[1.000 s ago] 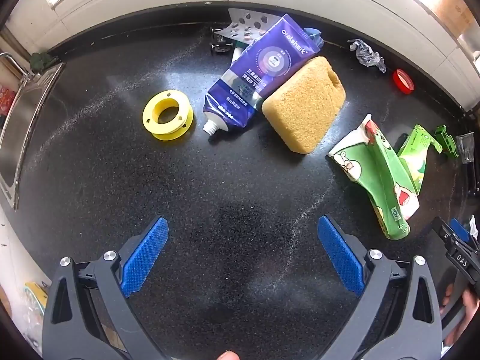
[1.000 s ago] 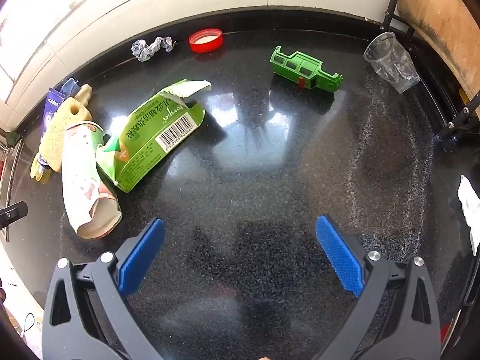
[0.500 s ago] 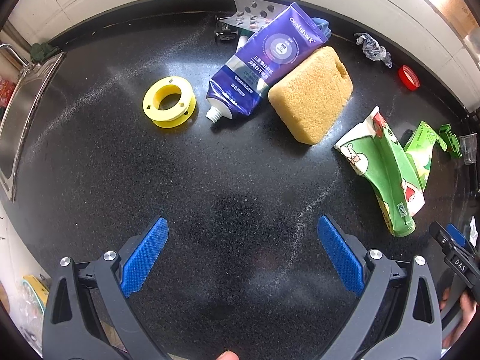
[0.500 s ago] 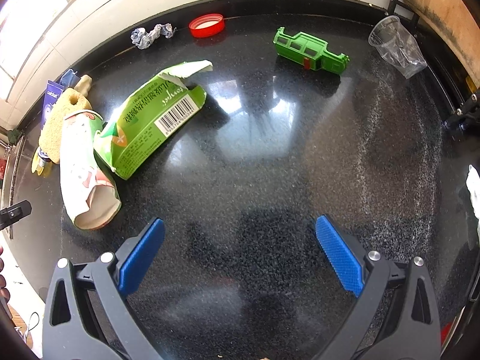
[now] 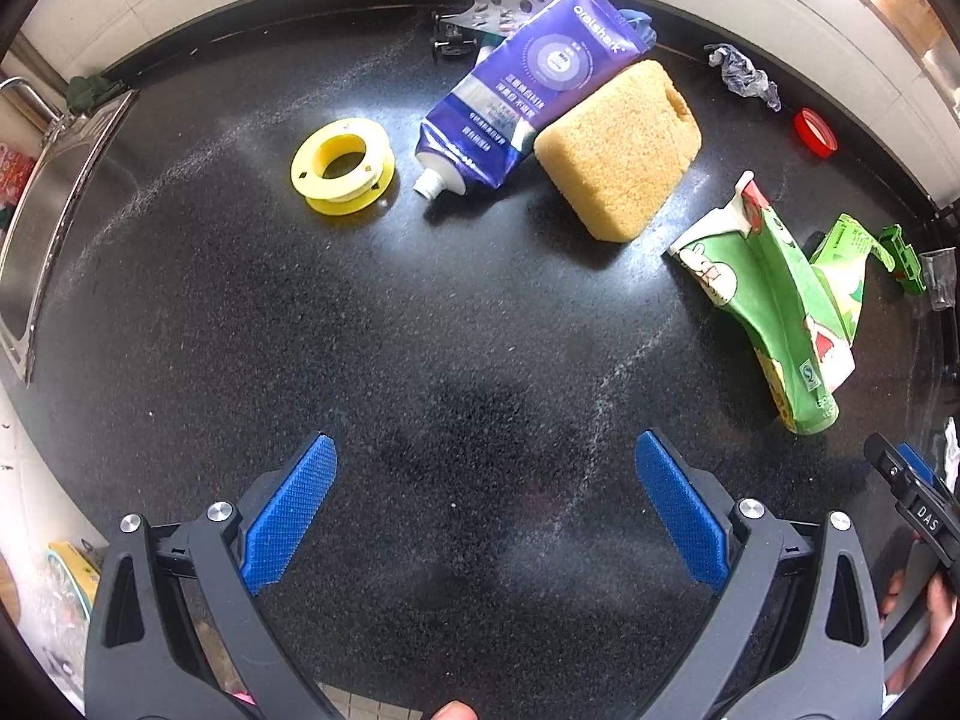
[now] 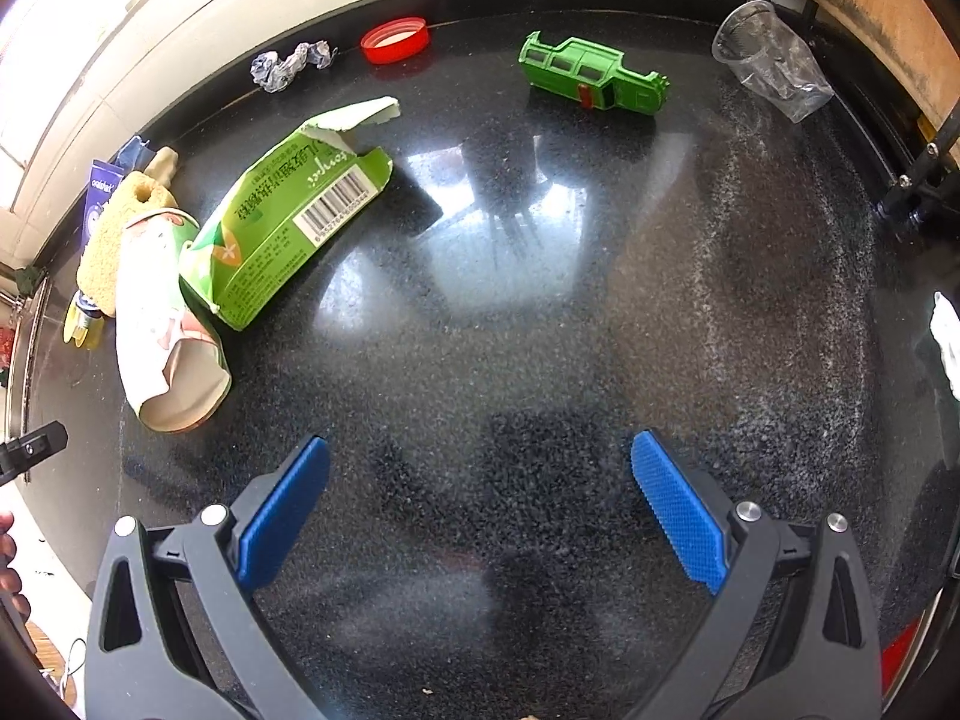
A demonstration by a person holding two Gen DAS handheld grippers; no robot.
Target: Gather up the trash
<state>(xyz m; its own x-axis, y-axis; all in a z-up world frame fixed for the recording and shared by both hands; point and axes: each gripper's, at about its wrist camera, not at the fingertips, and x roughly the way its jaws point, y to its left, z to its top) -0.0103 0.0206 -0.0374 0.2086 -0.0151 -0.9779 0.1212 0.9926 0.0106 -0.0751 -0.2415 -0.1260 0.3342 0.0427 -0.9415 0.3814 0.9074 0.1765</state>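
Observation:
Trash lies scattered on a black speckled countertop (image 5: 300,330). In the left wrist view I see a yellow tape spool (image 5: 342,165), a purple toothpaste tube (image 5: 528,96), a tan sponge (image 5: 621,144) and a crushed green carton (image 5: 774,300). My left gripper (image 5: 486,504) hovers open over bare counter, well short of them. The right wrist view shows a torn green box (image 6: 288,210), a crushed paper cup (image 6: 165,324), a red lid (image 6: 395,39), a crumpled wrapper (image 6: 288,63) and a clear plastic cup (image 6: 771,60). My right gripper (image 6: 480,504) is open, holding nothing.
A steel sink (image 5: 36,222) borders the counter on the left. A green toy truck (image 6: 591,78) lies near the back wall. A black rack leg (image 6: 918,192) stands at the right, with something white (image 6: 948,342) at the edge.
Both grippers have drifted slightly; the objects appear shifted a little up and to the right in each view. Both stay open and nothing was grasped.

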